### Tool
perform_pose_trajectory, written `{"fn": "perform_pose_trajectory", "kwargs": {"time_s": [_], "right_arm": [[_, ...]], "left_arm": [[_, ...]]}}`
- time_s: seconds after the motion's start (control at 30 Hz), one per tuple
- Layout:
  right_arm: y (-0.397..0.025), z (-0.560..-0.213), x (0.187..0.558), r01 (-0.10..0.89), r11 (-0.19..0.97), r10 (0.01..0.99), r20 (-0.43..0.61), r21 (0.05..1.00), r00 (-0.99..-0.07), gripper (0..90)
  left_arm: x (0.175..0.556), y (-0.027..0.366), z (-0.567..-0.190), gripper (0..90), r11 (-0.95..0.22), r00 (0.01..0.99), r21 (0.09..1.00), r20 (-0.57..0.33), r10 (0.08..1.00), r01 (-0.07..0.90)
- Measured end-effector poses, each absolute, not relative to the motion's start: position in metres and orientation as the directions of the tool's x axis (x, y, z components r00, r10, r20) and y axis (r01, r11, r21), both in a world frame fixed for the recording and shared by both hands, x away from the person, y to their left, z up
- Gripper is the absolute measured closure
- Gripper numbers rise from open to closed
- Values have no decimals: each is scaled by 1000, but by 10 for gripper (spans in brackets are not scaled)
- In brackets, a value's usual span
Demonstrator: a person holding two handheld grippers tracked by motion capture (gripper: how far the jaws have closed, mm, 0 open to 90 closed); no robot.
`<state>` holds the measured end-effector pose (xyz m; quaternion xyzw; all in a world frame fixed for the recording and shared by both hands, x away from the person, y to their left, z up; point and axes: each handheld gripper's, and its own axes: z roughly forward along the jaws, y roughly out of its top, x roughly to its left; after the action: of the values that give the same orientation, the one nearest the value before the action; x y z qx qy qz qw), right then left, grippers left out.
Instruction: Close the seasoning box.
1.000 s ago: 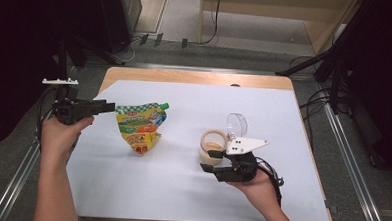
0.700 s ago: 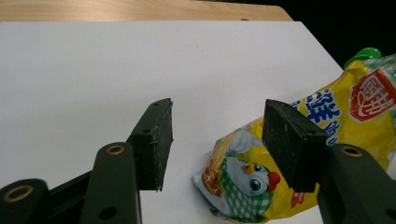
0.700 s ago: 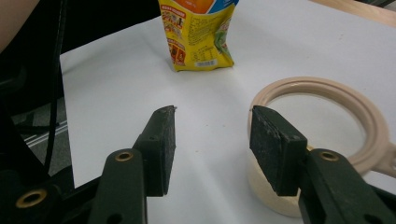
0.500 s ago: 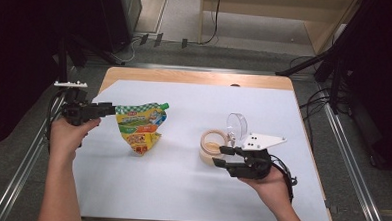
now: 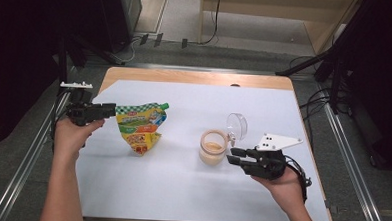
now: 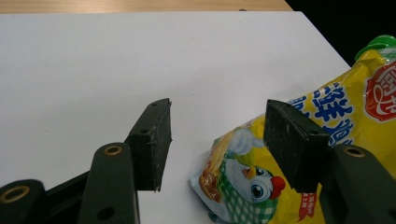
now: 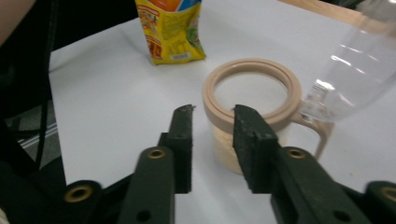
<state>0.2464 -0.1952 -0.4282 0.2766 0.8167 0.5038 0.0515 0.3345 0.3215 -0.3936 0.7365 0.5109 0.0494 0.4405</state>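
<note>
A yellow and green spouted pouch [image 5: 141, 125] lies flat on the white table at the left. My left gripper [image 5: 109, 109] is at its left edge. In the left gripper view the gripper [image 6: 217, 140] is open, and the pouch's printed corner [image 6: 243, 182] lies below and between the pads without touching them. A beige jar [image 5: 213, 147] stands at centre right, with its clear hinged lid [image 5: 237, 126] swung up. My right gripper [image 5: 234, 156] is just right of the jar. In the right gripper view the gripper [image 7: 212, 116] is open a little, with the jar [image 7: 254, 84] behind its tips.
The white sheet [image 5: 180, 190] covers a wooden table [image 5: 195, 78]. Metal rails run along both sides [image 5: 26, 158]. In the right gripper view the pouch [image 7: 170, 28] lies beyond the jar, with the clear lid [image 7: 359, 65] to the right.
My right gripper has drawn back to the right, a little away from the jar. The left gripper has dipped slightly at the pouch's edge. Pouch and jar have stayed put.
</note>
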Motion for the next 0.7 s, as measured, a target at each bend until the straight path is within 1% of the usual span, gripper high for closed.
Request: {"fn": "perform_pose_trajectory", "kwargs": {"time_s": [0.13,0.23,0.4,0.5,0.6,0.7], "right_arm": [[-203,-427,248,406,318,513,205,857,-833,866],[-207,-428,250,416,317,532,203,852,-822,894],[-214,-430,256,439,310,551,216,843,-806,900],[-218,-435,261,450,306,591,203,839,-781,900],[-223,-442,269,488,282,623,229,826,-747,900],[-225,-446,276,506,256,639,249,823,-728,900]], "left_arm": [[334,322,-393,425,-85,472,701,-380,796,708],[334,323,-392,425,-84,471,704,-378,797,706],[334,323,-392,425,-82,471,703,-380,796,706],[334,321,-393,423,-92,476,698,-379,794,710],[335,319,-393,423,-95,478,697,-379,793,710],[335,318,-394,423,-100,480,696,-376,793,711]]}}
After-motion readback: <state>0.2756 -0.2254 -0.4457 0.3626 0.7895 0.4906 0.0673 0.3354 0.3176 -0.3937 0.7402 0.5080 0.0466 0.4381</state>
